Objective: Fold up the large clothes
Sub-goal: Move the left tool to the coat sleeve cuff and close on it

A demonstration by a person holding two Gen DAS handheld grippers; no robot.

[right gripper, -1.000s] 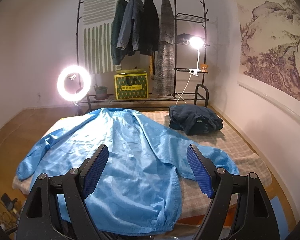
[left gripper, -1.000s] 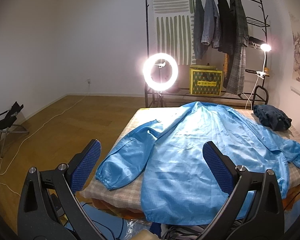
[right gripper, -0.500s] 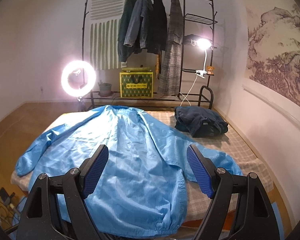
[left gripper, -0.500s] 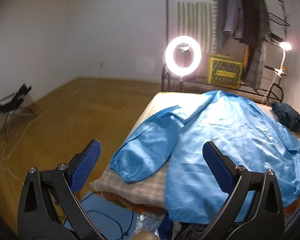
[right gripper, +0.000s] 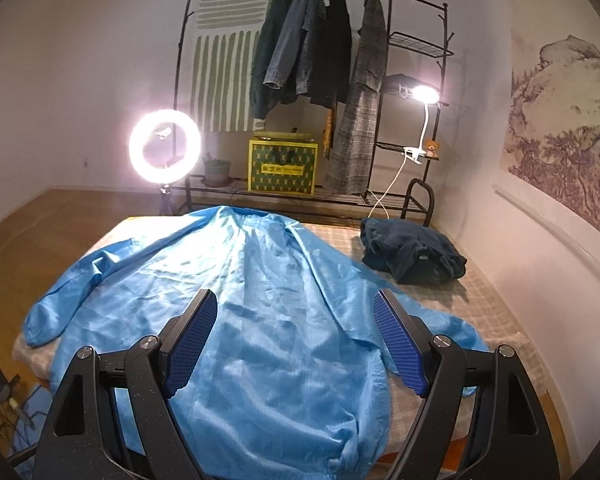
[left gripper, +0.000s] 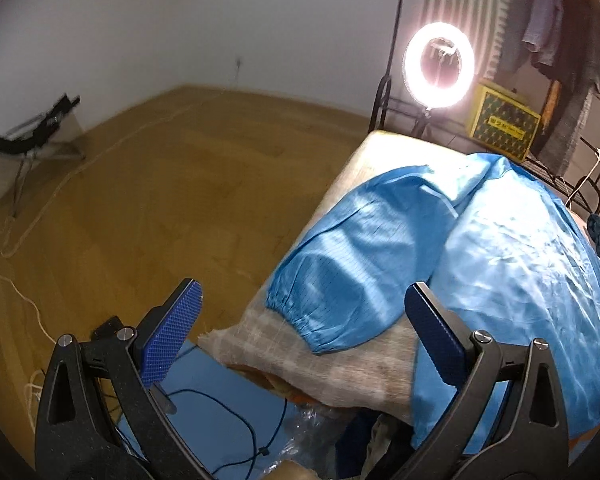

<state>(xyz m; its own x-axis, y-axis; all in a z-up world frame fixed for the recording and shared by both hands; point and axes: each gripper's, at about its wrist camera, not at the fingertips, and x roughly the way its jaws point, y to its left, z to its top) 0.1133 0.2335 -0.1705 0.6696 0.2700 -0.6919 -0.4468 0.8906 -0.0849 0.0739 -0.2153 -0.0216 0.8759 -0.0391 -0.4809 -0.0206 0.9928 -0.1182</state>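
The left claw [left gripper: 300, 320] stands wide and empty over the bed's near left corner, its pads either side of the elastic cuff [left gripper: 296, 322] of the coat's left sleeve [left gripper: 360, 248]; the right claw [right gripper: 294, 342] is likewise wide and holds nothing, poised above the lower back of the blue coat [right gripper: 260, 320]. The coat lies spread flat on the bed [right gripper: 484, 300], collar toward the far edge, hem hanging over the near edge, one sleeve reaching the left edge and the other angled toward the near right corner. It looks thin, light and slick, with a sheen and shallow wrinkles; I judge it will slide on itself and billow if lifted fast, so pinching the gathered cuff or a seam at the shoulder should hold better than the smooth back panel. To the left of the bed lie bare wooden floor and loose cables [left gripper: 40, 216]; beyond the far edge stands a lit ring light [right gripper: 165, 145], then a clothes rack [right gripper: 320, 80] with hanging coats and a yellow box [right gripper: 283, 168]; a dark bundled garment [right gripper: 412, 252] sits near the far right corner, just beside the coat's right shoulder, and may crowd a fold made that way.
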